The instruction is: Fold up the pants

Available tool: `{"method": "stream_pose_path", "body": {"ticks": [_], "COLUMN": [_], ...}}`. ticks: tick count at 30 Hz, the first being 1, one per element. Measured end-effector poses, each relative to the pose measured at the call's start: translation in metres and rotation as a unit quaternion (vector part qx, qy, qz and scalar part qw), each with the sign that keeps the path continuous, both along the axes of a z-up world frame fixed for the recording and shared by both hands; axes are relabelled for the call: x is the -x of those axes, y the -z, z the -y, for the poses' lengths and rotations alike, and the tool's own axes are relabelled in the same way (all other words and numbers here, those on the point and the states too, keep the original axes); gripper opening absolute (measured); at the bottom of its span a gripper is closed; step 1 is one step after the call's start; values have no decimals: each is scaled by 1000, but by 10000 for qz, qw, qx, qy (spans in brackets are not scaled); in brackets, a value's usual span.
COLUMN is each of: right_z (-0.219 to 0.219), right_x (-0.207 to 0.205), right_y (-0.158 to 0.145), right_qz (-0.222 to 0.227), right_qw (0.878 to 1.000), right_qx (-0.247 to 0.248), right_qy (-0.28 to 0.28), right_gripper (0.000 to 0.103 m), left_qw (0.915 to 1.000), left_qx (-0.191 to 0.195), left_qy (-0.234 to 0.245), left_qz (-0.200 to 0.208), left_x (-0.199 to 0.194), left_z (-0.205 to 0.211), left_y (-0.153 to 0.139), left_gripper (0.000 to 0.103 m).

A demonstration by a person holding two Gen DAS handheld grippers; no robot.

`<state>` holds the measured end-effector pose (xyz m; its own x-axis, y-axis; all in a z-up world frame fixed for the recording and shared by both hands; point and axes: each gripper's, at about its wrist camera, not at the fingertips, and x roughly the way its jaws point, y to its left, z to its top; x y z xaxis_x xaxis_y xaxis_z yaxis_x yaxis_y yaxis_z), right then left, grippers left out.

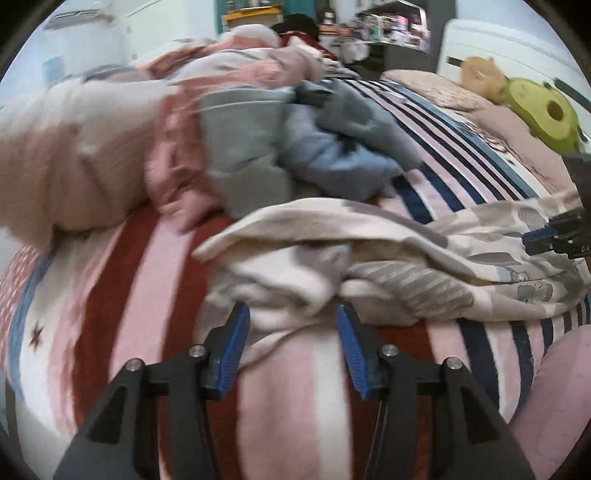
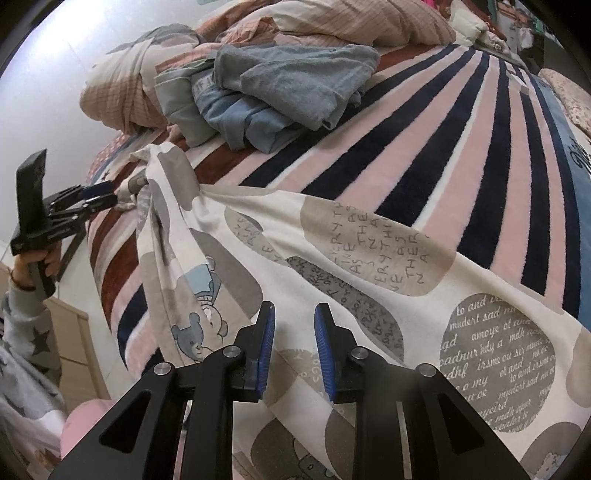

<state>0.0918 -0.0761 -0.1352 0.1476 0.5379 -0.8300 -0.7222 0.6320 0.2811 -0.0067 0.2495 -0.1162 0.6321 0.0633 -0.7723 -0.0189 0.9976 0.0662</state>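
Cream cotton printed with grey ovals, lettering and little bears: the pants [image 2: 354, 266] lie spread over the striped blanket [image 2: 480, 177] straight ahead of my right fingers, and their near edge passes under and between them. My right gripper [image 2: 294, 343] has its blue pads [image 2: 266, 339] parted, with a gap between them and cloth showing in that gap; nothing is pinched there. Off to the left of my right fingers, my left gripper [image 2: 107, 199] meets the bunched far end of the pants, where the cloth gathers into a narrow neck. From my left wrist the picture is blurred, yet my left gripper [image 1: 292, 325] shows its pads [image 1: 236, 332] standing well apart, the crumpled cream fabric [image 1: 332, 266] just beyond their tips; I cannot tell whether it touches them. Beyond the pants, further from both pairs of fingers, sits a heap of blue and grey clothes [image 2: 288, 85], with a pink checked quilt [image 2: 354, 22] behind it.
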Motion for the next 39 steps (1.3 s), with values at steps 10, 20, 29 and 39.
{"method": "stream_pose_path", "body": {"ticks": [10, 20, 29, 39], "right_z": [16, 44, 70, 97], "right_x": [0, 3, 23, 43], "right_y": [1, 0, 3, 6], "right_qz": [2, 118, 328, 989], "right_qw": [9999, 9995, 9970, 9868], "right_qx": [-19, 227, 667, 1250], "right_qy": [121, 185, -232, -275], "right_gripper": [19, 31, 54, 57], "left_qw": [9994, 9945, 9909, 9998], "left_qx": [67, -150, -495, -161], "left_qy": [-234, -948, -1188, 91], "left_qz": [248, 428, -404, 29], "left_x": [-31, 25, 40, 17], "left_z": [0, -44, -50, 39], "left_y": [4, -53, -16, -42], "left_gripper": [5, 4, 13, 47]}}
